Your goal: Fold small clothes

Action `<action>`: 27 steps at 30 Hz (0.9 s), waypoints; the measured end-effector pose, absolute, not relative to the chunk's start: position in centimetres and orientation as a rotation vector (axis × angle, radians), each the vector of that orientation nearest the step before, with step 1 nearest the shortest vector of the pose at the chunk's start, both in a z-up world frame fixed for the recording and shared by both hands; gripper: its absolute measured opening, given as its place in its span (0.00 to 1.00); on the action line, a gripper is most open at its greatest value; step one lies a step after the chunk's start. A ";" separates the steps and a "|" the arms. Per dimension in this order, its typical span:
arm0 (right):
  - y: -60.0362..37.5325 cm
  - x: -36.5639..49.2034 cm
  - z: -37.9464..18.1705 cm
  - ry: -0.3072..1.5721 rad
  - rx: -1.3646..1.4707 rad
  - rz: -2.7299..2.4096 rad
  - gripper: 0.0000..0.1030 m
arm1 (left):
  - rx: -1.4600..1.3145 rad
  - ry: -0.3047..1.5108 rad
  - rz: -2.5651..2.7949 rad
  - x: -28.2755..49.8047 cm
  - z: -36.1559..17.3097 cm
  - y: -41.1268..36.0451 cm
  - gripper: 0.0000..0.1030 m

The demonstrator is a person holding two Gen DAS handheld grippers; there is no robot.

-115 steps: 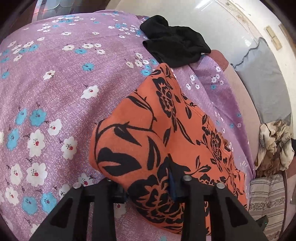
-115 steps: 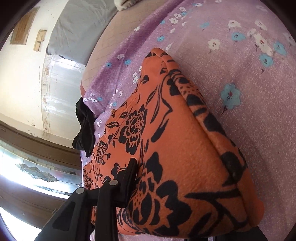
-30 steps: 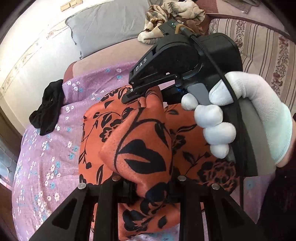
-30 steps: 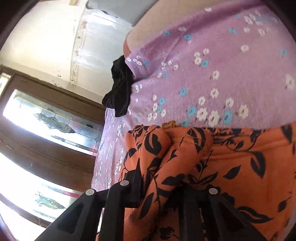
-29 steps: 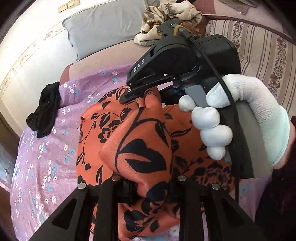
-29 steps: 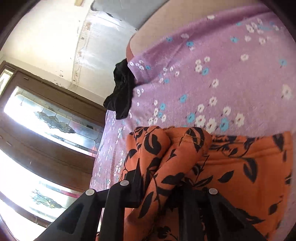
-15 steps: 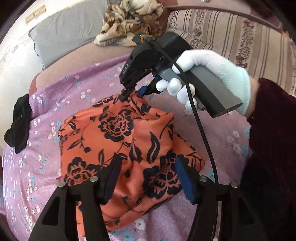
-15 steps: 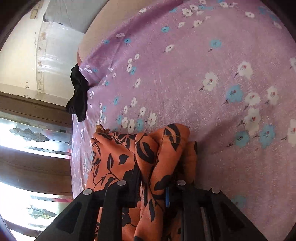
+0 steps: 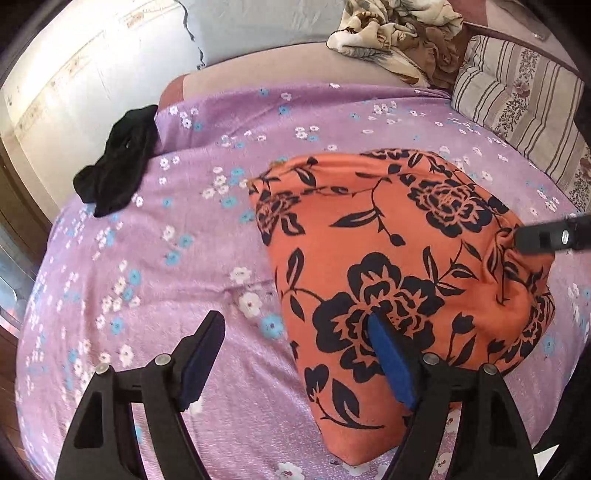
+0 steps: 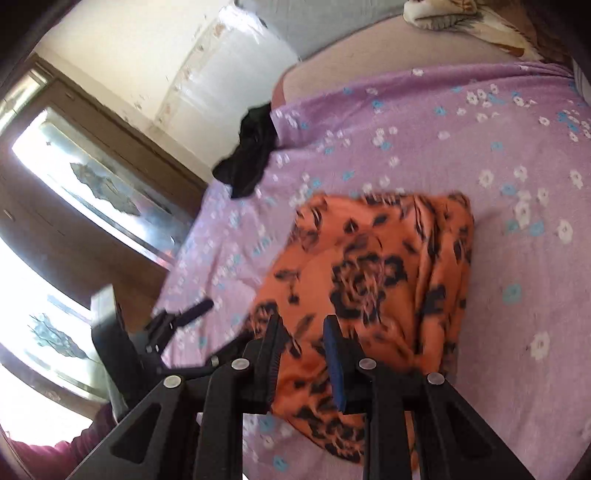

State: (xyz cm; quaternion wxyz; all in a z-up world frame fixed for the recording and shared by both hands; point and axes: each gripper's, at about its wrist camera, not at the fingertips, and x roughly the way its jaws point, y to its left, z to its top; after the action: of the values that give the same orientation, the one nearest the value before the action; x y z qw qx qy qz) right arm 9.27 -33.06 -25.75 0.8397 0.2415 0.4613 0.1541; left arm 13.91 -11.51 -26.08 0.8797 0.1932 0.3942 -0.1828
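One orange garment with black flowers (image 9: 399,258) lies folded into a rough rectangle on the purple floral bedsheet (image 9: 184,266), filling the centre and right of the left wrist view and the middle of the right wrist view (image 10: 373,266), where it is motion-blurred. The left gripper (image 9: 295,332) stands wide open at the bottom of its frame and holds nothing: one finger sits over bare sheet, the other blue-padded finger (image 9: 388,354) over the garment's near edge. The right gripper (image 10: 301,336) has its jaws parted by a narrow gap above the garment's near edge, with no cloth pinched between them; in the left wrist view its black tip (image 9: 550,236) enters at the right edge, close against the garment's right side. One black garment (image 9: 118,177) lies crumpled in the upper left at the sheet's far edge, well apart from the orange one. At the top right of the left wrist view sit one striped floral pillow (image 9: 524,110) and one beige patterned cloth bundle (image 9: 399,33); one grey pillow (image 9: 258,26) leans at the top centre.
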 end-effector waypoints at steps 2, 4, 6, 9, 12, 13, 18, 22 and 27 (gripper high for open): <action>-33.8 7.7 -28.0 1.038 0.483 0.222 0.18 | 0.358 0.805 -0.412 13.2 -26.5 -10.4 0.78; -34.8 6.4 -28.8 1.069 0.537 0.231 0.14 | 0.335 0.786 -0.438 13.0 -27.0 -9.6 0.78; -34.7 6.0 -28.5 1.096 0.498 0.206 0.14 | 0.302 0.762 -0.472 13.1 -27.4 -8.8 0.78; -34.7 6.9 -25.9 1.046 0.513 0.233 0.19 | 0.263 0.740 -0.500 13.3 -27.9 -8.2 0.78; -35.2 10.4 -22.9 0.937 0.530 0.206 0.18 | 0.292 0.732 -0.496 12.9 -27.4 -8.9 0.78; -35.2 12.2 -22.6 0.935 0.508 0.175 0.18 | 0.307 0.726 -0.496 13.0 -27.2 -9.3 0.78; -34.9 22.5 -26.8 1.071 0.510 0.038 0.18 | 0.294 0.726 -0.496 12.6 -27.0 -9.4 0.78; -35.1 25.3 -30.4 1.120 0.507 0.003 0.17 | 0.292 0.726 -0.506 12.6 -27.2 -9.4 0.78; -33.2 20.9 -26.4 1.083 0.383 0.003 0.17 | 0.295 0.725 -0.490 12.4 -27.2 -9.3 0.79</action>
State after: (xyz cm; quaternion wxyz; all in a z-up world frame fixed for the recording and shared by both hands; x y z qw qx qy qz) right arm 20.90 -33.20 -26.35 0.8395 0.1812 0.5123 0.0015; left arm 12.44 -9.33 -27.17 0.8953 0.1423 0.3496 -0.2365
